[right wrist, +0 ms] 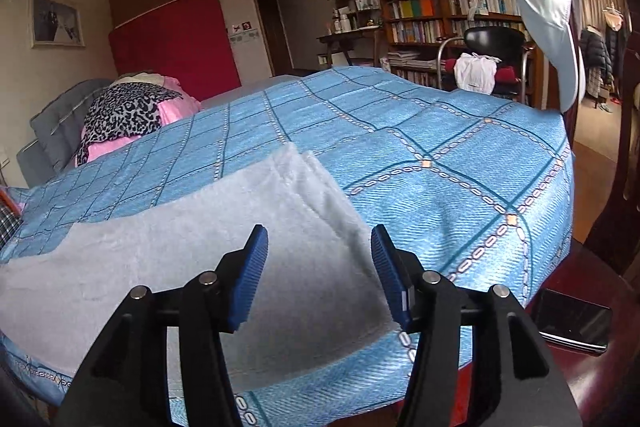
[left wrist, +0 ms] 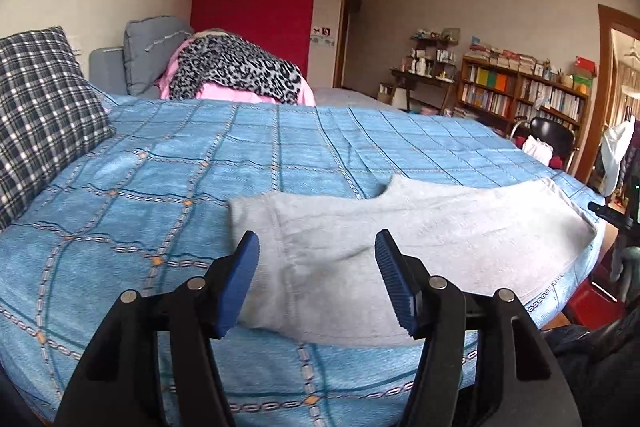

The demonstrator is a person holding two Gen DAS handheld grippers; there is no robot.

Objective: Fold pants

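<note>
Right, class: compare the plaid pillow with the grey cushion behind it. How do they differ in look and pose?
The plaid pillow is dark blue and white checked; the grey cushion is plain grey. The plaid pillow rests on the blue bedspread; the grey cushion stands farther back, beside the leopard-print cloth. Both are propped up rather than lying flat.

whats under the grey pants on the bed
The light grey fleece pants lie flat on a blue checked bedspread, which shows all around them. The bedspread directly beneath is covered, so anything between the two cannot be seen.
</note>
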